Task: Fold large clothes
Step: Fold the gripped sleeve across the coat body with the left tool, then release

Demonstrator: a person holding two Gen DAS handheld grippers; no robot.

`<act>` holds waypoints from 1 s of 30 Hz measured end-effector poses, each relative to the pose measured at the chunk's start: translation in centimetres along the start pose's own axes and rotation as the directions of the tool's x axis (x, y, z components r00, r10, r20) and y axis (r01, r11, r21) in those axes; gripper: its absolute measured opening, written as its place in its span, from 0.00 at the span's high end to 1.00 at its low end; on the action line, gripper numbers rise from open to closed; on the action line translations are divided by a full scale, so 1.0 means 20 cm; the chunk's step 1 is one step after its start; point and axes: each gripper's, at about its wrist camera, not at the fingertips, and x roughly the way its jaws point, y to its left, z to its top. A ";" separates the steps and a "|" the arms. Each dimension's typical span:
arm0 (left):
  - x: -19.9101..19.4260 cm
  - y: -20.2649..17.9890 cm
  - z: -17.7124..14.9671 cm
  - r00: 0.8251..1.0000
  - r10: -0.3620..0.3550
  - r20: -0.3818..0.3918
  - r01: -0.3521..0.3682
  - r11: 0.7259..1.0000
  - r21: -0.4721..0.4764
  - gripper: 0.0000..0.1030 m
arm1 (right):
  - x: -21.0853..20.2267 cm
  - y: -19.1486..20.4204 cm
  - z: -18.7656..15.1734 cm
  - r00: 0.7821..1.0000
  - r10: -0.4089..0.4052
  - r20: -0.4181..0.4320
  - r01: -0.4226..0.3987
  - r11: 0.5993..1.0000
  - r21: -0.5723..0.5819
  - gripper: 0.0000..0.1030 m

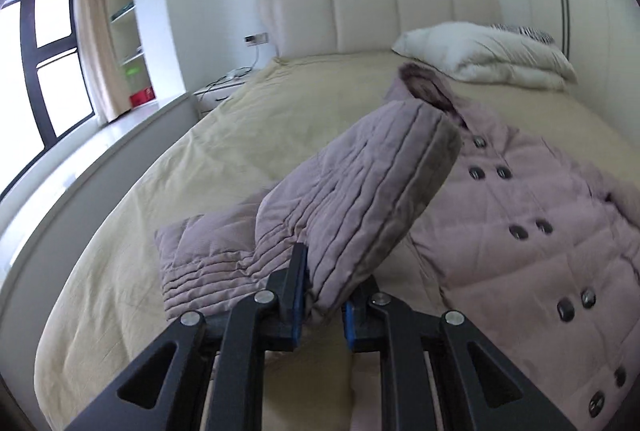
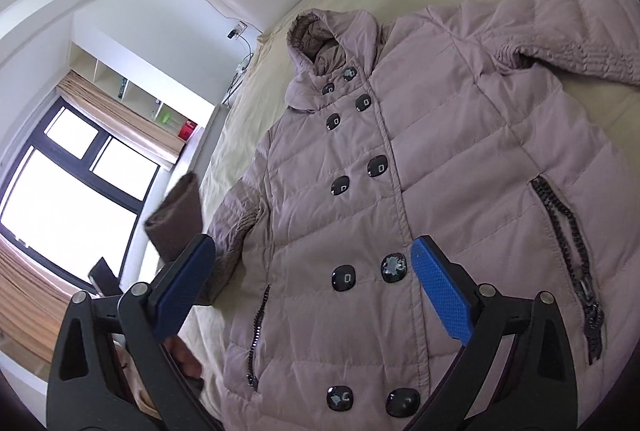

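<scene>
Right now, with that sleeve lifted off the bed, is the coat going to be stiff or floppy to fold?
Probably floppy but bulky: the sleeve bends and sags where the left gripper pinches it. The quilted coat looks puffy, so folds may spring back. Its smooth shell may slide on the bedsheet.

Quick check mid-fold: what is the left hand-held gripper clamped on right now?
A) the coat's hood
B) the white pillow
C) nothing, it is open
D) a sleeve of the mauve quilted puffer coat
D: the left hand-held gripper has its blue pads pressed on the cuff end of the sleeve of the mauve quilted puffer coat, lifted off the beige bedspread.
</scene>
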 end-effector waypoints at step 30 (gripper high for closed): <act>-0.05 -0.40 -0.21 0.998 -0.070 0.000 0.068 0.980 0.189 0.82 | 1.22 0.33 0.08 0.833 0.233 -0.502 -0.201 0.973 0.118 0.75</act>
